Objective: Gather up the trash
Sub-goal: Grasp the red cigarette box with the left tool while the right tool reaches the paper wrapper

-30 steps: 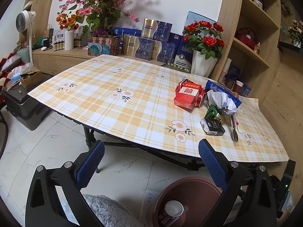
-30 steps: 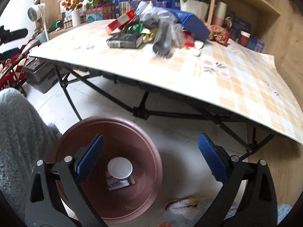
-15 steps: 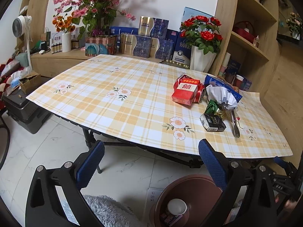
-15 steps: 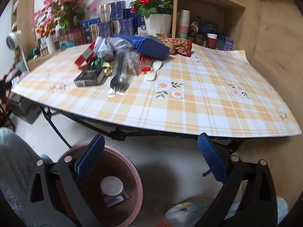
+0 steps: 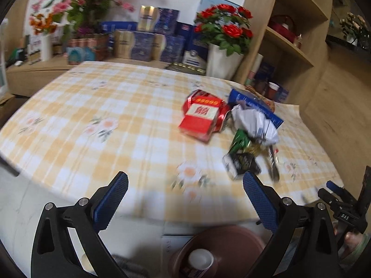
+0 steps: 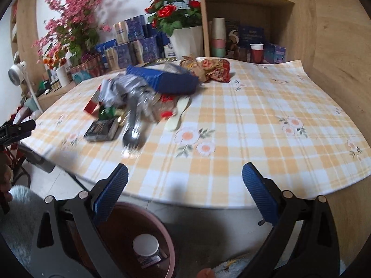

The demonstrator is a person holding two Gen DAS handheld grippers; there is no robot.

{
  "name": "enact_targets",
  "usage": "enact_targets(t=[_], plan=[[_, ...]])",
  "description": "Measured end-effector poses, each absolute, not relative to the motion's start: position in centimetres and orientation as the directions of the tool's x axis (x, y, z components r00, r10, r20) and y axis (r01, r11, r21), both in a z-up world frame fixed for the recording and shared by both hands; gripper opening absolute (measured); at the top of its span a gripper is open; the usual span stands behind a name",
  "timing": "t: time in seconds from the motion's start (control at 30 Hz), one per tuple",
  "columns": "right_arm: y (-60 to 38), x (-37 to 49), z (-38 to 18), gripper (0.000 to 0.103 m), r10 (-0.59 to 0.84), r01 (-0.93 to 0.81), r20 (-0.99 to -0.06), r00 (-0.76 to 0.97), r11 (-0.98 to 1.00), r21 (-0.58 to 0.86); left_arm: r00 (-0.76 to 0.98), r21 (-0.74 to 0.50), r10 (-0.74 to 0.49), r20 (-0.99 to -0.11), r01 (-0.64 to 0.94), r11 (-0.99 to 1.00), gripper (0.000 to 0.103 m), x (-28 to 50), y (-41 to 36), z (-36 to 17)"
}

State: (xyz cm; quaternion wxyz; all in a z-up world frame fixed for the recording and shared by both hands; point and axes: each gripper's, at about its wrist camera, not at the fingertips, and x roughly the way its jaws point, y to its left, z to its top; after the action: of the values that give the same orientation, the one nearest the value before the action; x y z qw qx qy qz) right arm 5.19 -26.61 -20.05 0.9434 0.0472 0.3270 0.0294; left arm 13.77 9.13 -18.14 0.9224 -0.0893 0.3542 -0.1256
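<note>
We hold the left gripper [image 5: 185, 199] and right gripper [image 6: 185, 191] spread wide and empty above the brown bin [image 6: 162, 234] holding a paper cup [image 6: 145, 245], with the trash pile [image 6: 139, 97] farther off on the checked tablecloth [image 6: 243, 125].

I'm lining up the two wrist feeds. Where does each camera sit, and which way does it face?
Left wrist: on the left gripper, low at the table's near edge, facing the red box and trash pile; both open fingers show, the right gripper at far right.
Right wrist: on the right gripper, further right, facing the same pile from its other side; open fingers show.
Shared: the table, black box, bin with a cup.
</note>
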Motion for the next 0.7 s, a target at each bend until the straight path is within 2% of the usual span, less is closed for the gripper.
enact_targets(t=[0.13,0.27,0.37,0.63,0.67,0.7], plan=[[-27.6,7.4,-19.0,0.097,0.087,-0.013,-0.6,0.795,0.992,0.126,0.643,-0.325,-0.403,-0.651,0.243,0.914,0.097,19.7,8.0,-18.8],[-28.0,9.6,-18.3,0.097,0.094,-0.033,-0.589,0.803,0.993,0.115,0.586,-0.34,-0.451,-0.673,0.296,0.893,0.097,24.8,6.9,-19.8],[-28.1,11.3,-17.6,0.097,0.097,-0.045,-0.581,0.808,0.994,0.103,0.535,-0.399,-0.504,-0.678,0.308,0.864,0.097,28.1,6.5,-20.8],[-27.3,16.6,-15.1,0.097,0.114,-0.104,-0.568,0.815,0.993,0.051,0.469,-0.443,-0.536,-0.702,0.301,0.844,0.097,32.3,5.7,-23.3],[-27.0,17.4,-14.7,0.097,0.12,-0.115,-0.572,0.811,0.992,0.046,0.471,-0.445,-0.537,-0.7,0.301,0.844,0.096,32.3,5.7,-23.4],[-26.9,18.1,-14.5,0.097,0.124,-0.122,-0.577,0.807,0.992,0.042,0.478,-0.443,-0.537,-0.695,0.304,0.844,0.085,32.3,5.7,-23.4]])
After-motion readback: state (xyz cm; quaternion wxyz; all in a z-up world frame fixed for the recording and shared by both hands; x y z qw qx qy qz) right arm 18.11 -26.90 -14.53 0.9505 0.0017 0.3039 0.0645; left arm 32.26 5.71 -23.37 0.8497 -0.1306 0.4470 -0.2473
